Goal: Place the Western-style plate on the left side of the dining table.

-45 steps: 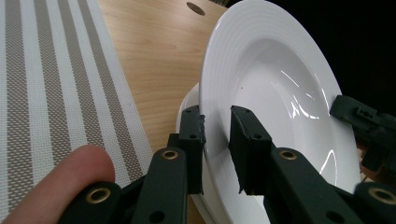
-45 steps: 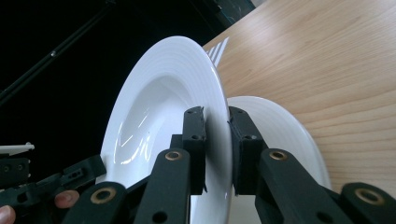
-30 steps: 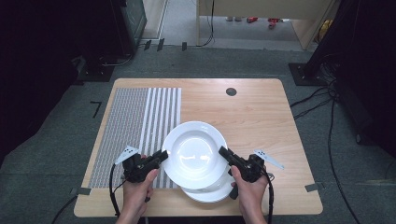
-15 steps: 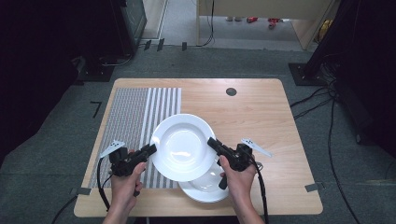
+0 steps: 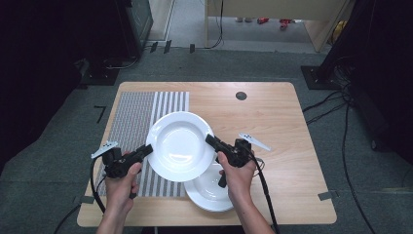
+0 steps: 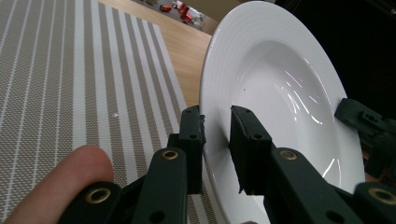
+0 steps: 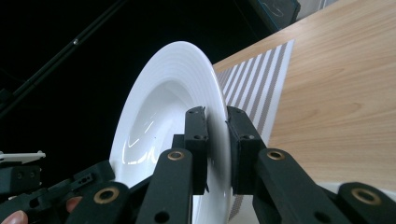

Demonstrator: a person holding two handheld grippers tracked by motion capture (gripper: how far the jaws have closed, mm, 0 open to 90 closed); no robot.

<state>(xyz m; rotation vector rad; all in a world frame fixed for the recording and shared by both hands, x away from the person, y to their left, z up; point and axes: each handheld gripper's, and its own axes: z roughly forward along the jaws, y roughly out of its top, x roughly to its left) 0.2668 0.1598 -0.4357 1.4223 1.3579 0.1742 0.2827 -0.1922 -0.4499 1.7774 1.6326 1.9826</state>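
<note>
Lab-style recording room: lone wooden table (image 5: 272, 117) on grey carpet (image 5: 68, 146), dark equipment racks (image 5: 131, 24) around, cables (image 5: 331, 105) trailing across floor.

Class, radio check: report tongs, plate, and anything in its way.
Left tongs and right tongs both shut on upper plate, held above table. Second plate beneath. Striped mat at left.

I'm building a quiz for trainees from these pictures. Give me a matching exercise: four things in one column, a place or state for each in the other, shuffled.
Things:
1. large white deep plate
2. smaller white plate
3. grey striped placemat
4. small dark round hole

States:
A. flat on the table's left part
B. held up by both grippers
C. near the table's far edge
D. resting on the table, partly under the lifted one

Pairs: 1-B, 2-D, 3-A, 4-C
</note>
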